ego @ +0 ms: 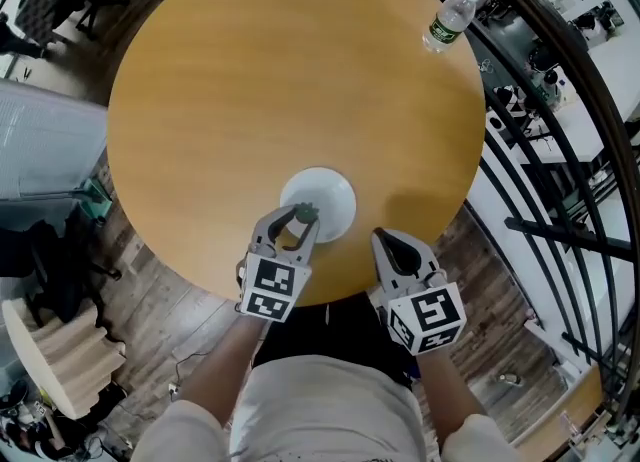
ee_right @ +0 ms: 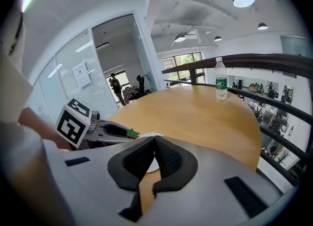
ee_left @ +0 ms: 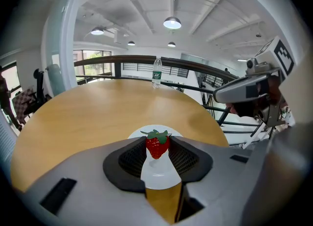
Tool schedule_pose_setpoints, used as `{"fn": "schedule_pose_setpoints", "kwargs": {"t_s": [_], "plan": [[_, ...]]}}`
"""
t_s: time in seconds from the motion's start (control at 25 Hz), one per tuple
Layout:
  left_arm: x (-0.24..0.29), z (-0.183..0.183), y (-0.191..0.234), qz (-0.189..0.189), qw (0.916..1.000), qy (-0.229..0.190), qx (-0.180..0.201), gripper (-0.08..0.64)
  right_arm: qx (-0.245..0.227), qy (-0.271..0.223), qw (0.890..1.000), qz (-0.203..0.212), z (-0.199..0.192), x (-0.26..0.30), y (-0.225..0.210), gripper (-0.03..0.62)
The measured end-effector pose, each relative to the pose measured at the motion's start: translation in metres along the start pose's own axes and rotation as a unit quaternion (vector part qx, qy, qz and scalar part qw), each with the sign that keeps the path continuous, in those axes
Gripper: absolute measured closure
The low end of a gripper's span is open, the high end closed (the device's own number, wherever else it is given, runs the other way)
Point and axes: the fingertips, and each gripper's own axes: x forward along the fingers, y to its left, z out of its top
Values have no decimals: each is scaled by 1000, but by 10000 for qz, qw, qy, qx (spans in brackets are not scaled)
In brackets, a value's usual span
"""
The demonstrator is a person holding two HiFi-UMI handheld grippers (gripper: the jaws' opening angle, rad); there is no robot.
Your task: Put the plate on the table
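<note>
A small white plate lies on the round wooden table, near its front edge. My left gripper is shut on a red strawberry with a green top and holds it over the near-left part of the plate. My right gripper hovers at the table's front edge, just right of the plate, with its jaws shut and nothing between them. In the right gripper view the plate shows as a sliver past the closed pads, and the left gripper is to the left.
A clear water bottle with a green label stands at the table's far right edge. A dark curved railing runs close along the table's right side. Office chairs and a pale stool stand on the wooden floor at the left.
</note>
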Motion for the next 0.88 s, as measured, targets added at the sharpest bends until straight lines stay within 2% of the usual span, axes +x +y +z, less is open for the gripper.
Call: {"fn": "schedule_pose_setpoints", "kwargs": {"t_s": [0.16, 0.44, 0.88], "plan": [[12, -9, 2, 65, 9998, 153, 137, 403, 54, 47, 10000, -34, -6, 2, -3, 572], [25, -12, 6, 179, 9973, 369, 602, 403, 152, 93, 9998, -62, -12, 5, -6, 572], [43, -23, 5, 17, 9937, 753, 834, 403, 284, 156, 9994, -92, -22, 10, -11, 572]]}}
